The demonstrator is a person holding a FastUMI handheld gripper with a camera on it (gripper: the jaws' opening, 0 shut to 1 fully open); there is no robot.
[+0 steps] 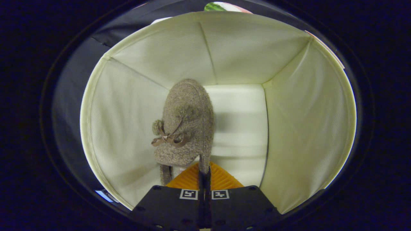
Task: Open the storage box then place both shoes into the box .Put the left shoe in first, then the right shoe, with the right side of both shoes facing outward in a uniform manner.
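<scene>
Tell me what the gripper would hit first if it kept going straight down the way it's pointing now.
The gripper is shut on the back edge of the fuzzy shoe, which hangs inside the storage box. Going straight on, the shoe's toe would probably meet the box's pale bottom first, though depth is hard to judge.

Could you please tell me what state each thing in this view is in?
Box: open, holding one shoe against its left wall.
Shoe: inside the box, hanging toe-down, its bow showing, pinched by its rear edge.
Gripper: shut on the shoe, fingers pressed together on the shoe's edge, reaching into the box.
</scene>
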